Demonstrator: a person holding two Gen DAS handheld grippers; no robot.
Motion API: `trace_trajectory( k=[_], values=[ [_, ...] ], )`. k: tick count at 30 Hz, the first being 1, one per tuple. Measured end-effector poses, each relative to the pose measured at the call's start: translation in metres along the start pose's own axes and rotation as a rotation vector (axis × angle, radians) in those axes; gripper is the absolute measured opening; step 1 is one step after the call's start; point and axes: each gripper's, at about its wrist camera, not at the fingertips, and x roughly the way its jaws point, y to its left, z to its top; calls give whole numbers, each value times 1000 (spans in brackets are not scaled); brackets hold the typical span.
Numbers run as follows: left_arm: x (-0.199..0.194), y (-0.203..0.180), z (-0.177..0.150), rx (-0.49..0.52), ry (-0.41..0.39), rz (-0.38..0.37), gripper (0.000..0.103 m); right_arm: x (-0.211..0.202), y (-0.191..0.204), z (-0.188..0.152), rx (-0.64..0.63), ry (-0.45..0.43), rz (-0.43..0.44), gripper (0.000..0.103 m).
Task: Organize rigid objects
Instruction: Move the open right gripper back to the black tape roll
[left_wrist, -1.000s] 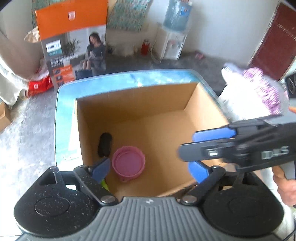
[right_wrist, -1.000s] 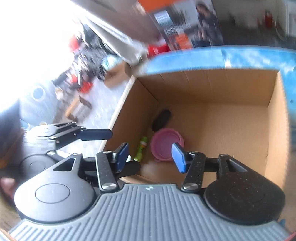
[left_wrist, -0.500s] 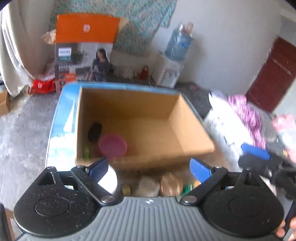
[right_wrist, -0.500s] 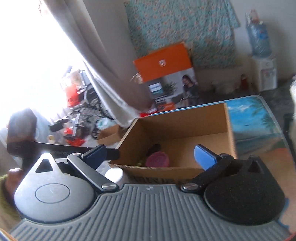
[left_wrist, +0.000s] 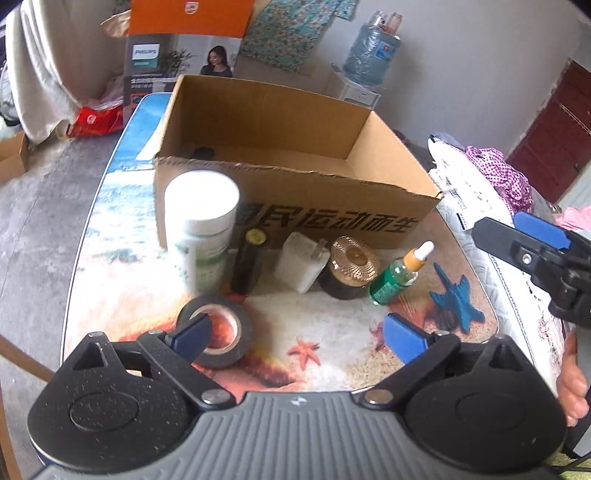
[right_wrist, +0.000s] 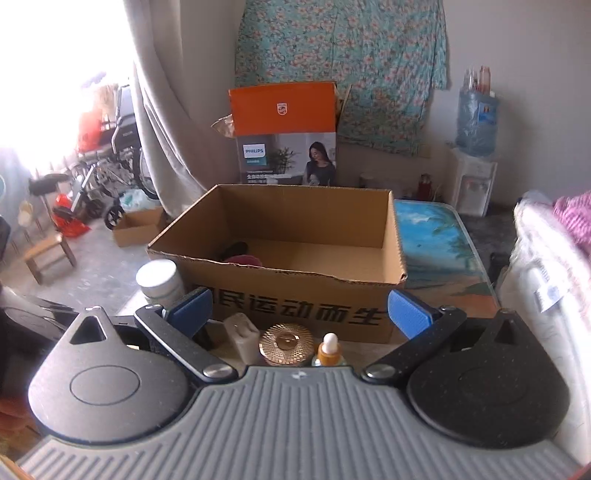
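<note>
Cardboard box (left_wrist: 295, 201): set open-topped on the far part of the worktop (left_wrist: 332, 332); a dark item (left_wrist: 203, 151) and a pink item (right_wrist: 243, 259) are seen inside at its left.
Row just near the box, left to right: white-capped bottle (left_wrist: 201, 229), black tube (left_wrist: 249, 258), white charger (left_wrist: 303, 260), gold-lidded jar (left_wrist: 351, 267), green dropper bottle (left_wrist: 399, 275).
Black tape roll (left_wrist: 218, 332): laid flat, near-left.
Left tool (left_wrist: 299, 336): jaws spread, just widened, nothing gripped.
Right tool (right_wrist: 299, 314): jaws spread wide, just opened, empty.
</note>
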Motion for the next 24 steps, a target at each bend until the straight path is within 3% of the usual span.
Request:
trace_trajectory(
  k=[6, 14, 18, 21, 24],
  values=[
    [-8, 3, -9, 28, -29, -11, 103, -3, 8, -5, -61, -17, 38, 102],
    [-14, 16, -20, -4, -65, -68, 103, 2, 2, -5, 38, 13, 207, 102],
    [-10, 16, -29, 31, -91, 28, 103, 17, -2, -11, 120, 73, 281, 102],
    [1, 6, -37, 121, -72, 121, 103, 35, -5, -18, 208, 156, 360, 102],
    [18, -3, -44, 207, -41, 210, 103, 53, -1, -27, 251, 216, 385, 102]
  ],
)
